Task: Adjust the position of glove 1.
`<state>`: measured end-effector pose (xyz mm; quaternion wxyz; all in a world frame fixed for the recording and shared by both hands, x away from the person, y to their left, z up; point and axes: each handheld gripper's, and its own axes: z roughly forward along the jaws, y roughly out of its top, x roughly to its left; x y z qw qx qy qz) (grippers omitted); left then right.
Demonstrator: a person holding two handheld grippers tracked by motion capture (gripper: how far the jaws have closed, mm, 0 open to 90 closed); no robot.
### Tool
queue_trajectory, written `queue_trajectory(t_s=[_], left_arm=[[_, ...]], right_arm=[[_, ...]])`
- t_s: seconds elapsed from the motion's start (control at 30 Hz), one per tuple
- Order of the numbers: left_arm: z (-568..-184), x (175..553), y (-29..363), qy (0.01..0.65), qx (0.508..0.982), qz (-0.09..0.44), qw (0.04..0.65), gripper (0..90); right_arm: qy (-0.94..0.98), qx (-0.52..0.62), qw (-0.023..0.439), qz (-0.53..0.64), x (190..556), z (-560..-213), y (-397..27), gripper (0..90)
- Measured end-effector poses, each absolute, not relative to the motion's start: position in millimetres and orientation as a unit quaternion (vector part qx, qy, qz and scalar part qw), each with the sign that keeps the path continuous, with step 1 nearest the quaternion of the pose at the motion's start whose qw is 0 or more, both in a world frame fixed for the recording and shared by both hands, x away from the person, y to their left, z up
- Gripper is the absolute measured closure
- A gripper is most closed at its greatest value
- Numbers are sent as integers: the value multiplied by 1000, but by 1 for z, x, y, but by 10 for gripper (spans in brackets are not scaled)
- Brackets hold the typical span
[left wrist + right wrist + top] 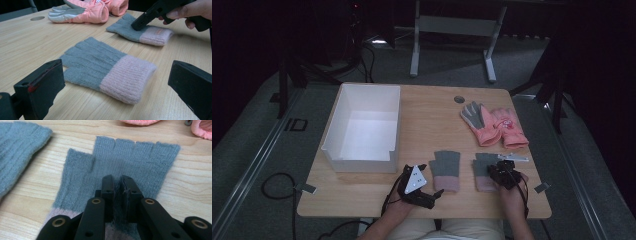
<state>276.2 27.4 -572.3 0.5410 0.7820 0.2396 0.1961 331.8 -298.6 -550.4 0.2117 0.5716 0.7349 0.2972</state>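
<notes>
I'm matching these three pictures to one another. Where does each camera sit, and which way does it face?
High view: above the person's side, looking forward and down on the table; forearms, left gripper and right gripper show.
Left gripper view: rides the left gripper, looking level across the near grey glove between wide black jaws.
Right gripper view: rides the right gripper, looking down, jaws pinching the far grey glove.
Shared: both gripper views show both grey gloves and the pink gloves.

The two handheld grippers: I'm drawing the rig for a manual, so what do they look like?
Both are black. The left gripper carries a grey three-cornered plate with small dark dots on top and has broad, blocky jaws, one edged red. The right gripper has narrow jaws on arms with brass-coloured rivets. A black cable trails from each.
</notes>
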Motion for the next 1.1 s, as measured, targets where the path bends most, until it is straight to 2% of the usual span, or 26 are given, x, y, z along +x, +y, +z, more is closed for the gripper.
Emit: queue_trajectory(t_s=[0.27, 0.4, 0.5, 0.67, 1.1], left_arm=[[-572, 276, 28, 240, 782, 196, 541, 0], [-572, 276, 27, 239, 782, 196, 541, 0], [-572, 276, 28, 240, 782, 195, 541, 1], [-572, 277, 27, 240, 782, 196, 541, 0], [-572, 277, 27, 240, 782, 195, 541, 0]], right_arm=[[745, 558, 217, 294, 333, -549, -300, 709], [761, 535, 201, 309, 335, -542, -309, 658], [780, 503, 176, 328, 338, -534, -318, 658], [815, 453, 168, 319, 339, -526, -326, 634], [839, 422, 162, 303, 348, -539, -325, 617]])
